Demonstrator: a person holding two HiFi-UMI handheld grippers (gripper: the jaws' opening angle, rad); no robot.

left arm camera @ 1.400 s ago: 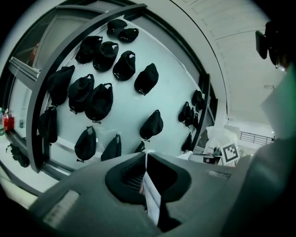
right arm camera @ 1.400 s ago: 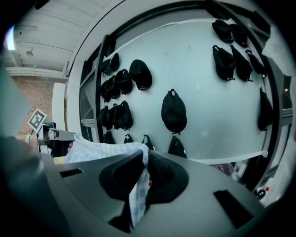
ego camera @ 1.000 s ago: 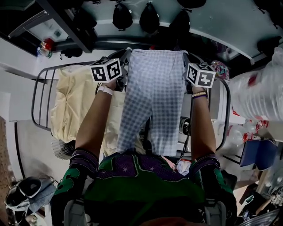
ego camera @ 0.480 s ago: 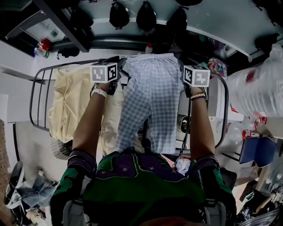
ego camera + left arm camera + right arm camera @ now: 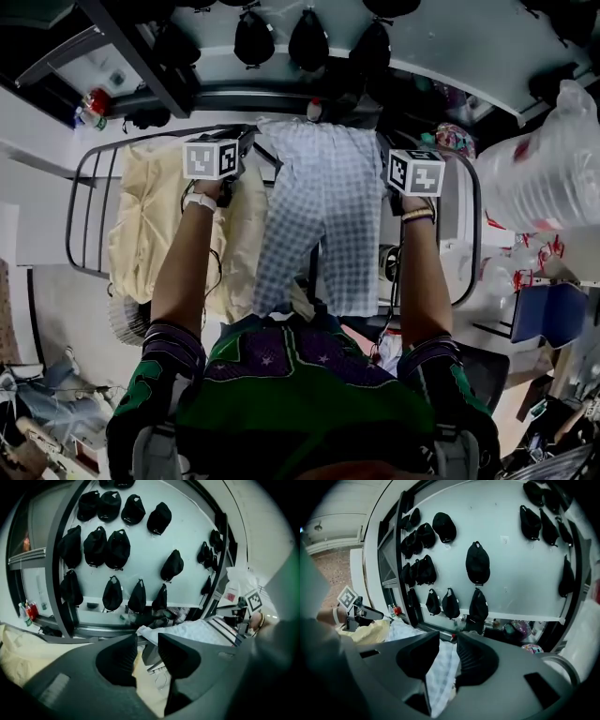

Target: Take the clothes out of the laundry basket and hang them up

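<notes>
Pale checked trousers hang over the metal drying rack, waistband at the far rail, legs trailing toward me. My left gripper is just left of the waistband. Its jaws have just opened and hold nothing; the left gripper view shows only cream cloth far below the gap of the left gripper. My right gripper is at the waistband's right corner, jaws also just opened. In the right gripper view the trousers lie beneath the gap of the right gripper, and the pads are not pressing on them.
A cream sheet covers the rack's left half. Several black caps hang on the pale wall behind. A large clear plastic bag stands at the right, past the rack's curved end rail. Clutter lies on the floor at lower left.
Both grippers have let go of the trousers' waistband corners and now stand open. The trousers have moved farther away and settled over the rack. My left gripper has shifted left, off the cloth.
</notes>
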